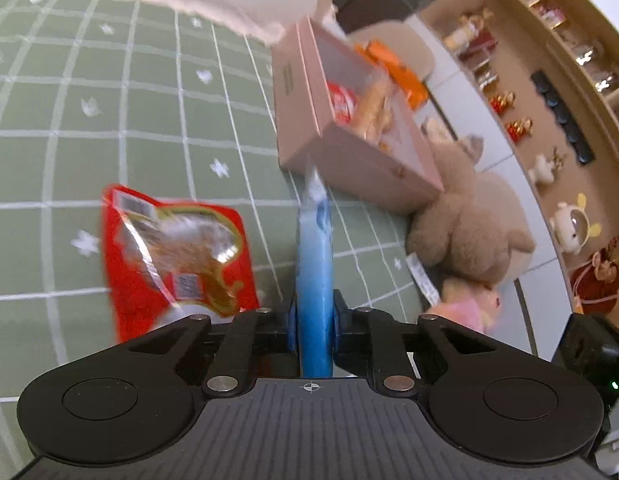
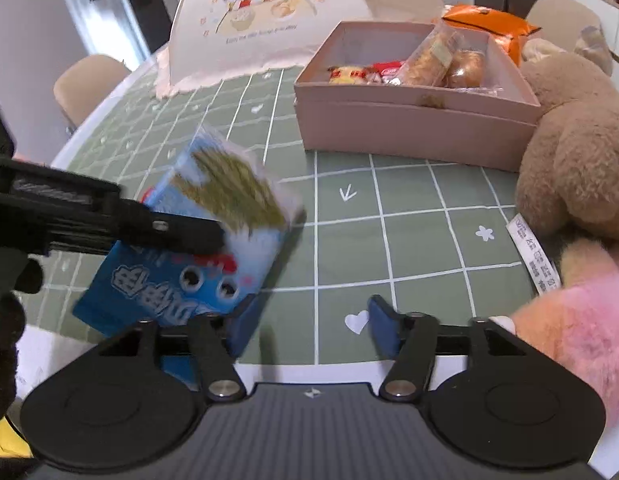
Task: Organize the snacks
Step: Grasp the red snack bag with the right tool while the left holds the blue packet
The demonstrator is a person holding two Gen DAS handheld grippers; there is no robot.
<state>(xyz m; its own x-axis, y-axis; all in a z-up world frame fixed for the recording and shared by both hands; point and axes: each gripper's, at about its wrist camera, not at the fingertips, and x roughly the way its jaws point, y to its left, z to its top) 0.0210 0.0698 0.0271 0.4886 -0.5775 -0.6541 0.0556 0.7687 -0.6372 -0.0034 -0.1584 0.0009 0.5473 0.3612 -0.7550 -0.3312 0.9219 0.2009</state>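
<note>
My left gripper (image 1: pixel 314 316) is shut on a blue snack packet (image 1: pixel 313 264), seen edge-on and held above the green checked tablecloth (image 1: pixel 149 120). In the right wrist view the same blue packet (image 2: pixel 197 248) hangs tilted at the left, with the left gripper's black finger (image 2: pixel 177 230) across it. My right gripper (image 2: pixel 314 328) stands open just right of the packet, with only tablecloth between its pads. A red snack packet (image 1: pixel 177 256) lies on the cloth. The pink box (image 2: pixel 409 124) holds several wrapped snacks.
The box's lid (image 2: pixel 261 12) with a cartoon print stands behind it. An orange packet (image 2: pixel 489 24) lies behind the box. A brown teddy bear (image 2: pixel 569 152) and a pink plush toy (image 2: pixel 569 320) sit at the right. Shelves with figurines (image 1: pixel 549 120) line the wall.
</note>
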